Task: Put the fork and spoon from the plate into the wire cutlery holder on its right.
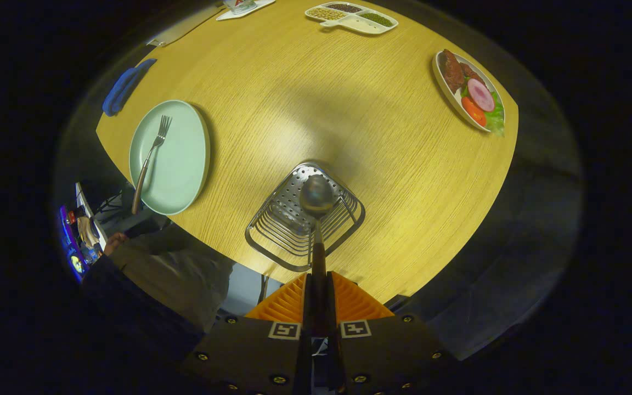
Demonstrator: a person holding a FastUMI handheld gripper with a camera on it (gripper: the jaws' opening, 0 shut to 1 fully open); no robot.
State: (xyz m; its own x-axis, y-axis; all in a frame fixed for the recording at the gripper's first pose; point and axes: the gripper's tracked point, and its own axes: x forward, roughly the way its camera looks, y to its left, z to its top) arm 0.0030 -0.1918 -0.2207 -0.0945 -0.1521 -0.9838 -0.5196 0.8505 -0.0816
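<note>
Now we are pinching the spoon (317,219) handle in the tongs (319,291), bowl hanging over the wire cutlery holder (272,230) for dropping; fork (151,156) waiting at ten o'clock on the plate (181,164).

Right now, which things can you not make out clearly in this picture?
- Spoon handle: its rear part sits hidden between the fingers of the gripper.
- Holder bottom: the spoon bowl covers part of it.
- Whether the spoon touches the holder: cannot tell.
- Fork on the plate: clear.

One fork (151,159), one spoon (316,197) — three plates (184,181).
</note>
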